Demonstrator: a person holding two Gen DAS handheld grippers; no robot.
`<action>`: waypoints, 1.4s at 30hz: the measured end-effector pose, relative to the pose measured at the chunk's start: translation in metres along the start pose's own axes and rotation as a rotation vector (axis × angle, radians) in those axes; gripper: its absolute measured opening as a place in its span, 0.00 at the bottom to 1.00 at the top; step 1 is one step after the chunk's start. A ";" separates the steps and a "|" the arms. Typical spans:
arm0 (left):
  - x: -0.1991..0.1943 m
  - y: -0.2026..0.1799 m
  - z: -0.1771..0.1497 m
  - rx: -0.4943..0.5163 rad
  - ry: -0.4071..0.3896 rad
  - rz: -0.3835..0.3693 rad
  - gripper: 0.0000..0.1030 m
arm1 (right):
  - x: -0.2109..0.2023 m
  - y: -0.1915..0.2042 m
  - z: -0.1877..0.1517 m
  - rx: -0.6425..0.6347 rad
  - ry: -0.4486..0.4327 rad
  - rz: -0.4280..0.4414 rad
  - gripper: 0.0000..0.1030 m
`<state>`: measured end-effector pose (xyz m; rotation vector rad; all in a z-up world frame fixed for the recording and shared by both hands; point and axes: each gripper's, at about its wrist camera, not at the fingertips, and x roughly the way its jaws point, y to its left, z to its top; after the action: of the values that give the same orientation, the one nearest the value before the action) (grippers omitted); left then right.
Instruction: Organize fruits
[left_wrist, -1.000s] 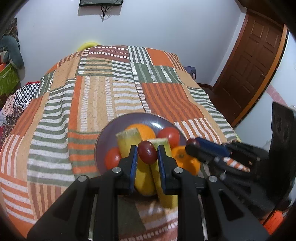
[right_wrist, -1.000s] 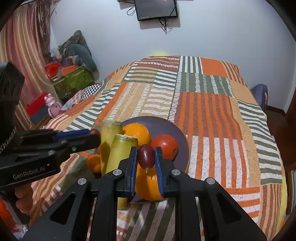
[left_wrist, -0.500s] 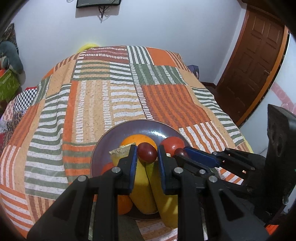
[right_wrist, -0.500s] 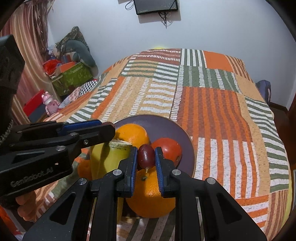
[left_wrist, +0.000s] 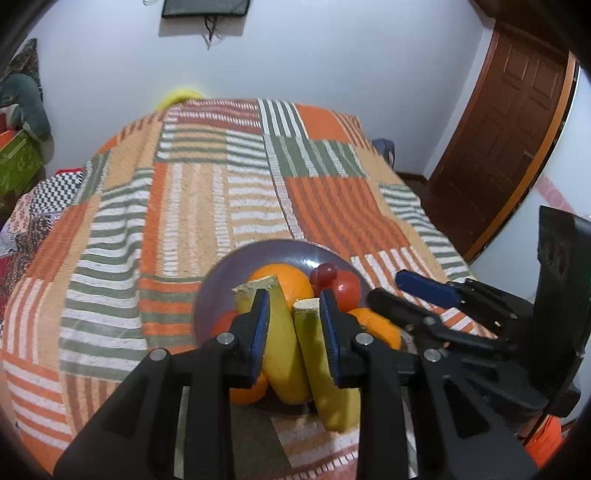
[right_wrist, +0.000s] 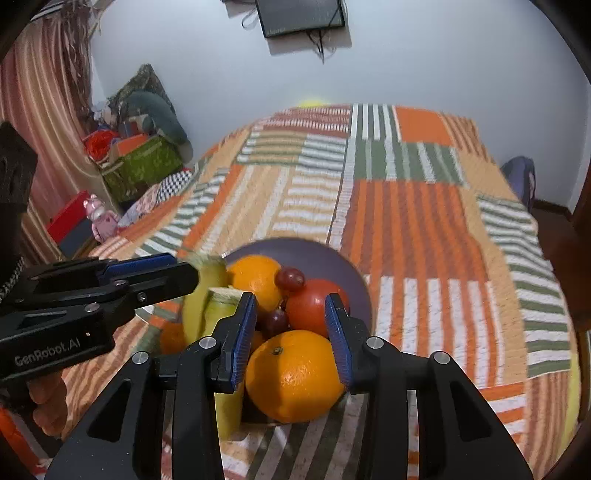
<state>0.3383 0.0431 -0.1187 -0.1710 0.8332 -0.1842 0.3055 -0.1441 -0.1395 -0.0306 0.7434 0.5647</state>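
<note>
Left wrist view: the left gripper (left_wrist: 293, 301) hangs over the near side of the plate (left_wrist: 236, 266), its jaws just opened with nothing gripped between them. A grape (left_wrist: 323, 274) sits free beyond the right fingertip, perched between an orange (left_wrist: 286, 278) and a tomato (left_wrist: 347, 288). It looks poorly seated; a nudge from that finger as the gripper pulls away could roll it off the pile onto the bedspread (left_wrist: 184, 206).

Right wrist view: the right gripper (right_wrist: 291, 308) is released too, jaws just parted around empty air above the near orange (right_wrist: 295, 373). Two grapes show: one (right_wrist: 290, 277) on top at the far side, another (right_wrist: 275, 320) low in a gap beside the left finger. The left gripper (right_wrist: 184, 275) crowds in from the left, touching a cut yellow-green piece (right_wrist: 207, 291); the two tools could knock each other or topple that piece.
</note>
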 end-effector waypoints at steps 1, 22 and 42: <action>-0.011 -0.001 0.000 0.000 -0.022 0.011 0.27 | -0.006 0.001 0.002 -0.003 -0.013 -0.004 0.34; -0.262 -0.060 -0.042 0.054 -0.501 0.134 0.36 | -0.221 0.067 0.005 -0.047 -0.465 -0.062 0.50; -0.321 -0.090 -0.085 0.115 -0.607 0.171 0.91 | -0.254 0.101 -0.021 -0.092 -0.605 -0.165 1.00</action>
<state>0.0556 0.0221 0.0755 -0.0406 0.2291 -0.0129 0.0907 -0.1835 0.0264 -0.0047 0.1234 0.4167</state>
